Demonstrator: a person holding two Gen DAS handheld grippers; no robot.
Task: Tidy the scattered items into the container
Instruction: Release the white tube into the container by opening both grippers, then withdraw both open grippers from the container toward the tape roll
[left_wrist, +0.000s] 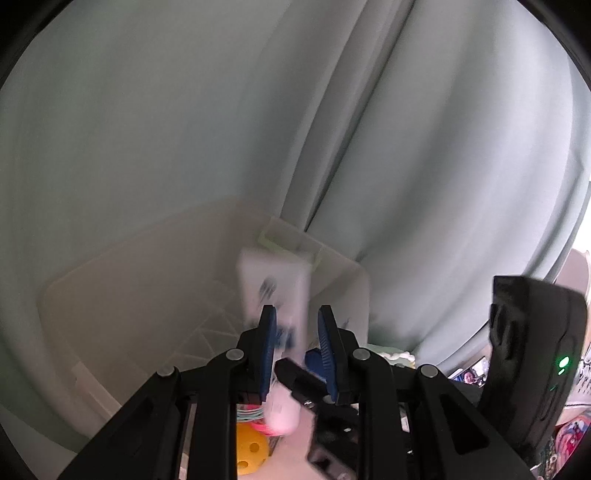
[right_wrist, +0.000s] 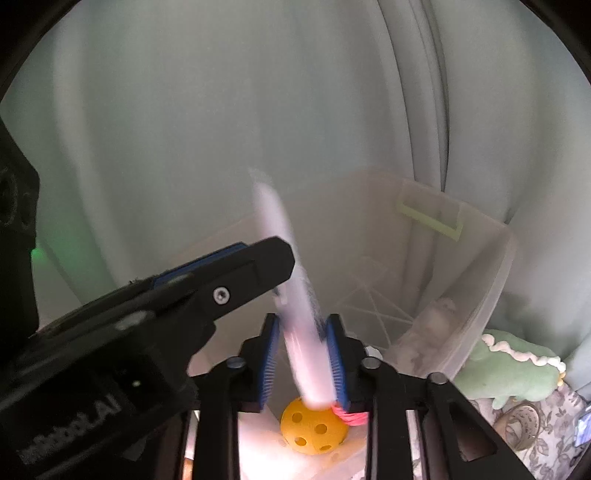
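A white flat packet with blue print (left_wrist: 275, 291) stands blurred between the fingers of my left gripper (left_wrist: 297, 317), over a clear plastic bin (left_wrist: 110, 291). The jaws look narrowly open around it; whether they grip it I cannot tell. In the right wrist view the same packet (right_wrist: 291, 295) is a white blurred streak between the pads of my right gripper (right_wrist: 303, 325); contact is unclear. The left gripper's finger (right_wrist: 236, 269) reaches in from the left. A yellow holed ball (right_wrist: 314, 424) and pink bands (right_wrist: 351, 415) lie in the bin (right_wrist: 491, 273).
Pale green curtains (left_wrist: 406, 147) hang behind the bin. A green plush toy (right_wrist: 513, 365) lies on a patterned cloth (right_wrist: 546, 435) at the right. White crumpled stuff (right_wrist: 432, 321) rests in the bin's right corner. The right gripper's body (left_wrist: 532, 354) is at the right.
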